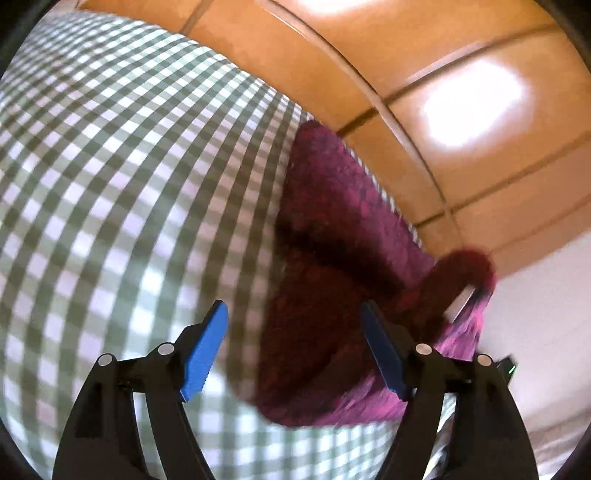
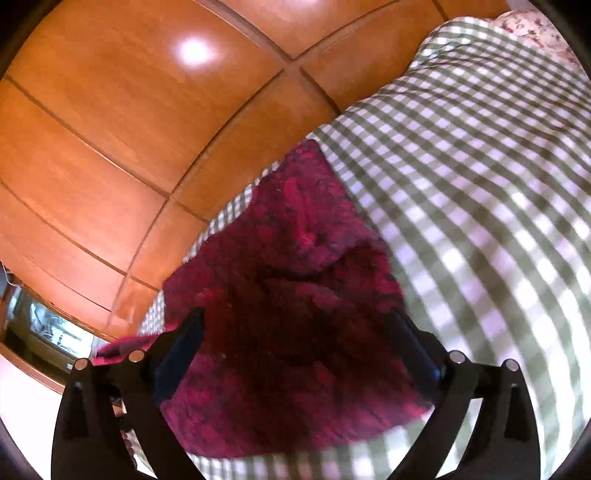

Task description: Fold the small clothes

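A fuzzy magenta garment point(image 1: 332, 236) lies on a green-and-white checked sheet point(image 1: 122, 184), near the sheet's edge by the wooden cupboard. My left gripper point(image 1: 293, 314) is open, its blue pads wide apart above the garment's near-left part. In the right wrist view the same garment point(image 2: 295, 295) lies partly folded on the checked sheet point(image 2: 480, 184). My right gripper point(image 2: 295, 321) is open above the garment's near part, one finger on each side. Neither gripper holds anything. Both views are blurred.
Orange-brown wooden cupboard doors point(image 1: 424, 92) stand behind the bed and also show in the right wrist view point(image 2: 129, 129). A flowered pillow point(image 2: 532, 26) lies at the far right corner. A pale floor point(image 1: 546, 314) runs beside the bed.
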`<action>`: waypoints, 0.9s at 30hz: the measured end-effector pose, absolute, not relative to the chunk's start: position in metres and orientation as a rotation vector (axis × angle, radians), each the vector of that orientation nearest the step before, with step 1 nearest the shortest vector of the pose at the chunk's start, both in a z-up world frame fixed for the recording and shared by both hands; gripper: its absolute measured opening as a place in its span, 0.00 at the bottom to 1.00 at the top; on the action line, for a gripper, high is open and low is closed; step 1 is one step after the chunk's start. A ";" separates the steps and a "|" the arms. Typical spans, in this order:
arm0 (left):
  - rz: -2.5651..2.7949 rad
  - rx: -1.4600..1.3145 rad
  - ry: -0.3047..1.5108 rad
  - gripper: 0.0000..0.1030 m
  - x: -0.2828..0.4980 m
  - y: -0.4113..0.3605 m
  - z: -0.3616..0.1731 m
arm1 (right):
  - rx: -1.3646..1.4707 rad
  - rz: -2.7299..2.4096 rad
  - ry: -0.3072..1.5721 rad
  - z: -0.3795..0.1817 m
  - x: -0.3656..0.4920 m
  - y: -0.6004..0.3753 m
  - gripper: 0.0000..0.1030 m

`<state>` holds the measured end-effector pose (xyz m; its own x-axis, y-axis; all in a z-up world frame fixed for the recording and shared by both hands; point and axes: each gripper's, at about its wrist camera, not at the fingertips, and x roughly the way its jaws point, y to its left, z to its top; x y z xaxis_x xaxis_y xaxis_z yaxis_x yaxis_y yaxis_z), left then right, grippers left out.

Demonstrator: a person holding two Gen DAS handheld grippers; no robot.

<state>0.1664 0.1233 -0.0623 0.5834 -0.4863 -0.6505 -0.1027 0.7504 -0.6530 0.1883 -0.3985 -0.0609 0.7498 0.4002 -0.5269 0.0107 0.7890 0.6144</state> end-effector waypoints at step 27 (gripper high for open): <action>-0.444 -0.280 0.906 0.95 0.134 0.048 -0.076 | 0.367 0.097 0.832 -0.098 0.197 -0.375 0.64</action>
